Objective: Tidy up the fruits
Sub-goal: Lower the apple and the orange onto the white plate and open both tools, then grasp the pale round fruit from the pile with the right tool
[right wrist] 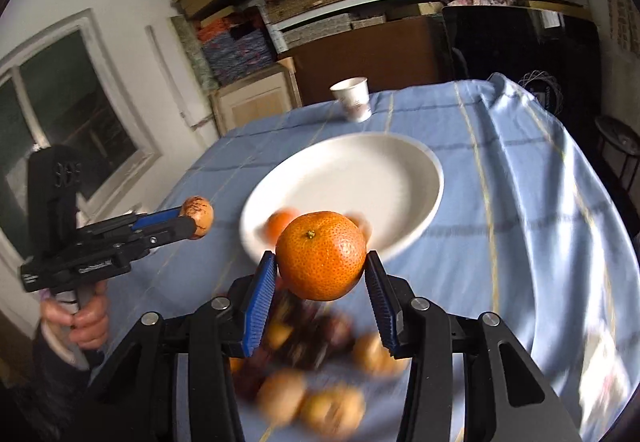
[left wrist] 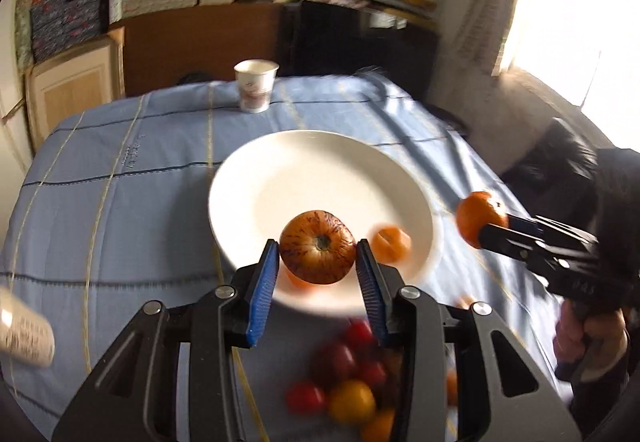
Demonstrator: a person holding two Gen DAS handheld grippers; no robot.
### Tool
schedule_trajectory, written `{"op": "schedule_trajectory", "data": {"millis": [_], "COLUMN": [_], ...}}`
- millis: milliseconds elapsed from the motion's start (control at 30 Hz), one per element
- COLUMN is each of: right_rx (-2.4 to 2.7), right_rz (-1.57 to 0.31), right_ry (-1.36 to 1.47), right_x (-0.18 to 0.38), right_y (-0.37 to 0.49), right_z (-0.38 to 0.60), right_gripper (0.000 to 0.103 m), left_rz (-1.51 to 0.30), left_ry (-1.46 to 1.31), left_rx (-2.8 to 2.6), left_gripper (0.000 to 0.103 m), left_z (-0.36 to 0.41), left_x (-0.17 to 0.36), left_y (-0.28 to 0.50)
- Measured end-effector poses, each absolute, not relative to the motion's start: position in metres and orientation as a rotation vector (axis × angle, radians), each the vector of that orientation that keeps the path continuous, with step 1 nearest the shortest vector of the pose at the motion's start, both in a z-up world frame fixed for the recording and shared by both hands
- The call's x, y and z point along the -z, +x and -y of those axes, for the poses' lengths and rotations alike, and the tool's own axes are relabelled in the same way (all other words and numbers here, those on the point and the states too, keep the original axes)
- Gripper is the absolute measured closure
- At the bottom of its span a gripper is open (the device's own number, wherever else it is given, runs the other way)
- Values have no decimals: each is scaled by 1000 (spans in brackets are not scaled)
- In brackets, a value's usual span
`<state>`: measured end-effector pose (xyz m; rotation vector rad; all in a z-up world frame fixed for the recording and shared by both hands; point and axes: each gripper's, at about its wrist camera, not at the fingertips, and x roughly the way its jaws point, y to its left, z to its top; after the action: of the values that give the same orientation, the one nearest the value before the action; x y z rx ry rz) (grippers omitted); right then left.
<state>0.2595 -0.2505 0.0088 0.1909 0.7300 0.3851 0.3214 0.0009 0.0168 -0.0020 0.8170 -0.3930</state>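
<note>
My left gripper point(left wrist: 317, 250) is shut on a small red-streaked apple point(left wrist: 317, 247), held in the air over the near rim of a white plate point(left wrist: 304, 170). My right gripper point(right wrist: 321, 258) is shut on an orange point(right wrist: 321, 256), also lifted above the near edge of the plate point(right wrist: 360, 170). Each gripper shows in the other view: the right gripper point(left wrist: 482, 226) with its orange point(left wrist: 478, 216) at the right, the left gripper point(right wrist: 192, 220) with the apple point(right wrist: 197, 216) at the left. A small orange fruit point(left wrist: 391, 243) lies blurred on the plate.
A blurred heap of red, yellow and orange fruits point(left wrist: 348, 374) lies on the blue checked cloth point(left wrist: 120, 202) below the grippers. A paper cup point(left wrist: 256, 84) stands beyond the plate. A white cylinder point(left wrist: 24, 334) lies at the left edge. Shelves of stacked boxes fill the wall behind.
</note>
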Motion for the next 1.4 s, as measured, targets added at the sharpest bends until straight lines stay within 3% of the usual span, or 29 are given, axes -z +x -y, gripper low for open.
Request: {"op": "schedule_trajectory", "data": {"millis": [200,500,567,800,933,1100,1400], "right_rx": [-364,-381,-391,-445,-438,-387,-362], "right_rz": [-841,-899,-883,-751,-717,-735,-825], "right_ry": [196,197,208,211,143,49,28], "right_x": [23,45,40,-11,-11,17,50], "right_y": [333,366,361,283,211,141,130], "right_z": [247,239,240,255,258,251,242], "right_gripper": [57,55,55,48,47,47,47], "left_rz": [-963,-1015,-975,-788,-742,-777,-813], "left_ry": [-30,-30,-29,5,-44,-136,-138], "left_rx": [307,278,265,214,228,265,254], "left_gripper": [64,61,38,7,6,6,6], "left_z": [6,1,-1,-17,-30,-39,-35], "left_x": [19,42,29,-29,-25,19,51], "left_y": [392,407,396,288,215,155,127]}}
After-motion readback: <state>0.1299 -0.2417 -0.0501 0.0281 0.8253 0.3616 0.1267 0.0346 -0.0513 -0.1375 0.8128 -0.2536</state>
